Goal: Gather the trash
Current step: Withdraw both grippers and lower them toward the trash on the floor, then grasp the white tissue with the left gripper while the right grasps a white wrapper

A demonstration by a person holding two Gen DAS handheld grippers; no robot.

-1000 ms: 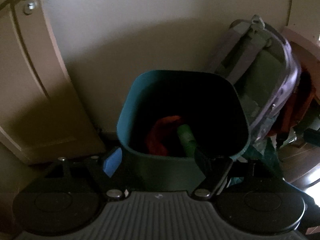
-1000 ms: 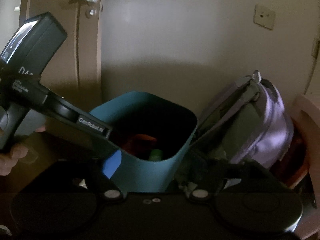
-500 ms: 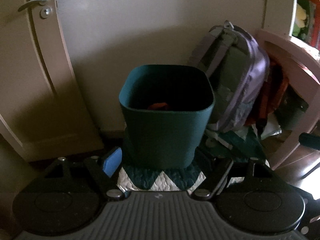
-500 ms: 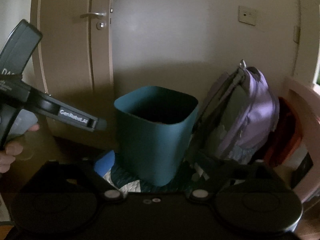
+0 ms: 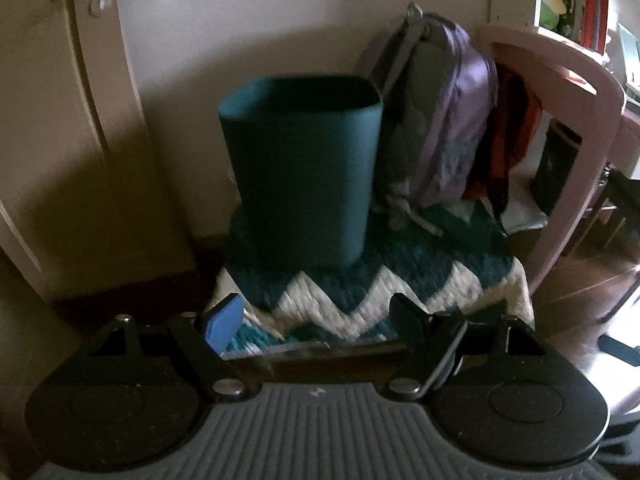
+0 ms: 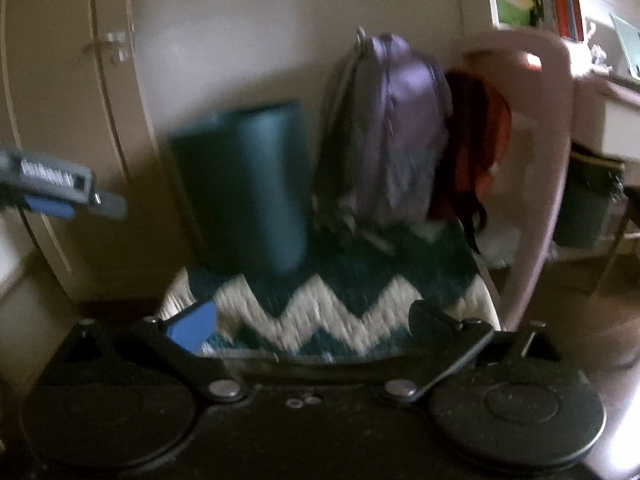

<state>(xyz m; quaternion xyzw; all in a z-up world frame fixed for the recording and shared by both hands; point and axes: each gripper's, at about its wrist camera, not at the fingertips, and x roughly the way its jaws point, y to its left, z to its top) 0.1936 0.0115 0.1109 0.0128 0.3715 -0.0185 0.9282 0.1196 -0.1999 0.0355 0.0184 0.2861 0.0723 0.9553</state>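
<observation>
- Teal bin (image 5: 304, 176): its inside is hidden; blurred in the right view.
- Left gripper (image 5: 316, 320): released, empty.
- Right gripper (image 6: 312, 320): empty, jaws opening; only its view shows the left gripper, at 9 o'clock.

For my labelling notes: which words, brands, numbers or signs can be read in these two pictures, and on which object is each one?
None can be read.
Left gripper: white lettering on its side, too blurred to read.
Teal trash bin, purple backpack, zigzag rug: no text visible.

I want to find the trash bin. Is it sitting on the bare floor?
No, the bin stands on a zigzag rug, beside a purple backpack.
</observation>
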